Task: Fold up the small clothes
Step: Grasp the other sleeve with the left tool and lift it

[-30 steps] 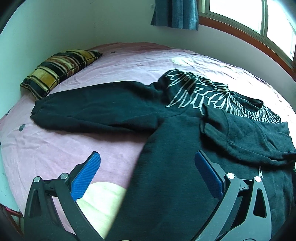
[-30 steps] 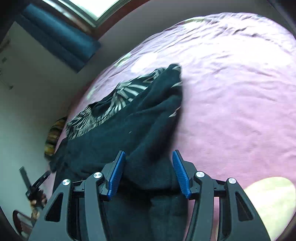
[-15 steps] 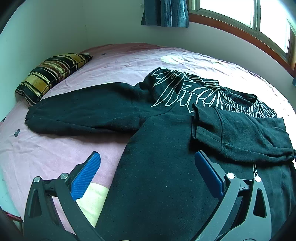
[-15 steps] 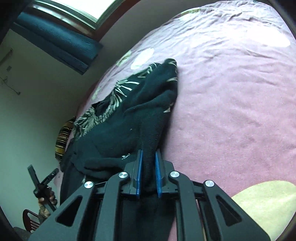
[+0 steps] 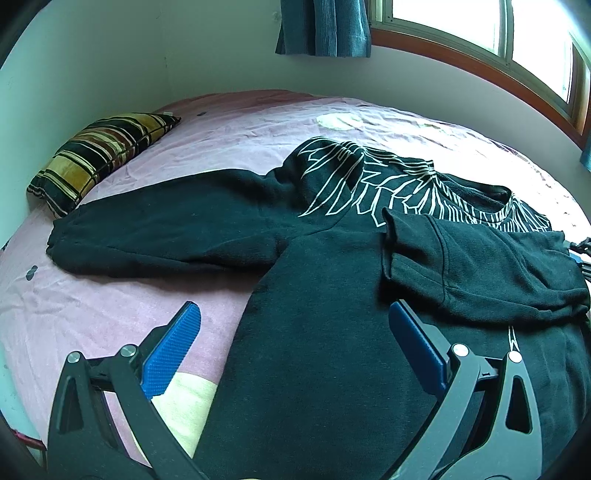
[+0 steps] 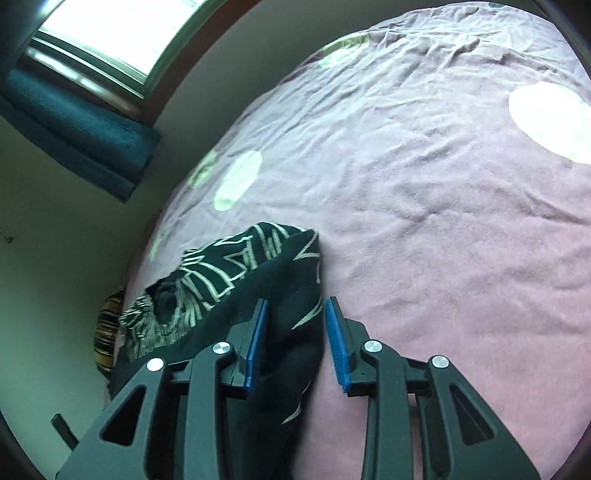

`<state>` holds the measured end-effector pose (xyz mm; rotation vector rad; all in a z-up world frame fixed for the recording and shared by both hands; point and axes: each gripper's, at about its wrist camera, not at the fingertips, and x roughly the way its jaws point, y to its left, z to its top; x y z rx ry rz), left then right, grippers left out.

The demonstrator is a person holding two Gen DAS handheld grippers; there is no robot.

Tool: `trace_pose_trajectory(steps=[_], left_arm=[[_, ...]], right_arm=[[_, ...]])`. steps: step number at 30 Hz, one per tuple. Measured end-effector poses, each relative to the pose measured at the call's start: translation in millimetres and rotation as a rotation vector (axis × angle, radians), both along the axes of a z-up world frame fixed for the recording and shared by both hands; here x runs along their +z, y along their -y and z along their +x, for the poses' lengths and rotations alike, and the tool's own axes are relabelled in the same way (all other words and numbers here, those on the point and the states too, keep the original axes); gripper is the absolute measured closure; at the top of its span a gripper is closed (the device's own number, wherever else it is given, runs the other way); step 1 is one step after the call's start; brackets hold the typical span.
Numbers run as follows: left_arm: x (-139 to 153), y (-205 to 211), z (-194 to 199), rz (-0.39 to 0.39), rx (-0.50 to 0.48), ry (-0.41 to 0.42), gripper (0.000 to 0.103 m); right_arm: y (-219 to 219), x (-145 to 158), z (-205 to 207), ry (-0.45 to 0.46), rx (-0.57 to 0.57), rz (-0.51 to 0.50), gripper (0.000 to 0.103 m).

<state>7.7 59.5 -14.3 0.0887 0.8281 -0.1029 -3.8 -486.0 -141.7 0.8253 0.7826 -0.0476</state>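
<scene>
A pink polka-dotted bedsheet (image 5: 110, 306) is carrying a black white-printed sweatshirt (image 5: 332, 295) ahead of the tongs; a striped yellow-black pillow (image 5: 99, 155) is lying beyond-left.

Ahead of our left claw we saw a bed (image 5: 122, 306) under a wrinkled pink sheet (image 6: 424, 206) with pale round spots. A striped pillow (image 5: 99, 155) lay at its far left corner against a plain pale wall (image 5: 129, 55). Up to the right stood a wood-framed window (image 5: 498, 40), bright with daylight, a blue curtain (image 5: 325, 27) hanging at its left edge.
</scene>
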Motion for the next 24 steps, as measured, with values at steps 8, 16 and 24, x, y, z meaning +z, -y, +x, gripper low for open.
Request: trace_pose_trajectory(steps=[8, 16, 24], left_arm=[[-5.2, -24.6, 7.6, 0.006, 0.081, -0.009, 0.002], [-19.6, -67.7, 16.1, -0.070, 0.139, -0.112, 0.002], [-18.7, -127.2, 9.5, -0.133, 0.192, -0.112, 0.002]], right_arm=[[-4.4, 28.6, -13.2, -0.035, -0.118, -0.164, 0.085], [-146.5, 90.6, 3.1, 0.144, 0.072, -0.133, 0.062], [-262.0, 30.2, 38.2, 0.036, 0.354, -0.023, 0.052]])
